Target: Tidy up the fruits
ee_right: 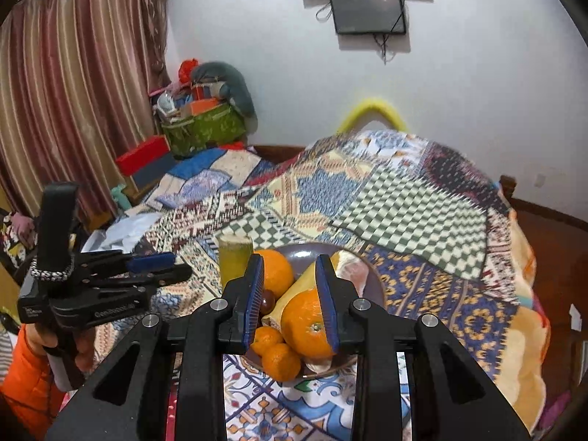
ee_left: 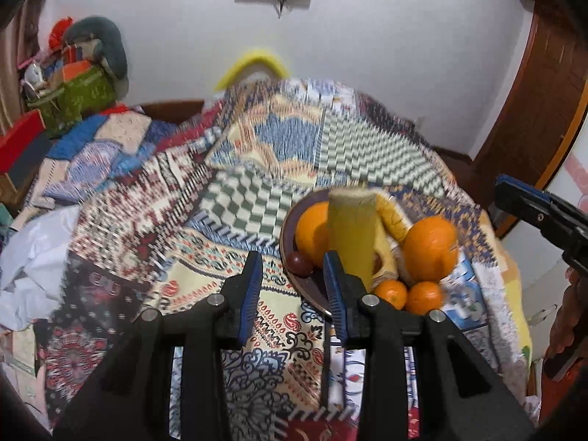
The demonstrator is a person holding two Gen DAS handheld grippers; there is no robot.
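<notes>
Both the left hand-held gripper [ee_left: 294, 286] and the right hand-held gripper [ee_right: 290, 297] are released, holding nothing, near a plate [ee_left: 290, 220] of oranges on the bed [ee_left: 220, 183].

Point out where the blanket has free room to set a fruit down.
Free: the patterned blanket left of the plate, up to the white cloth, and the checkered stretch behind it. Crowded: the plate itself, packed with oranges, tangerines and a banana.

Both grippers, left gripper [ee_left: 292, 290] and right gripper [ee_right: 290, 301], are black plastic with ridged blue finger pads [ee_left: 250, 294] and silver screws [ee_right: 358, 304] (white lettering on the left's side); orange sleeve [ee_right: 25, 378]
</notes>
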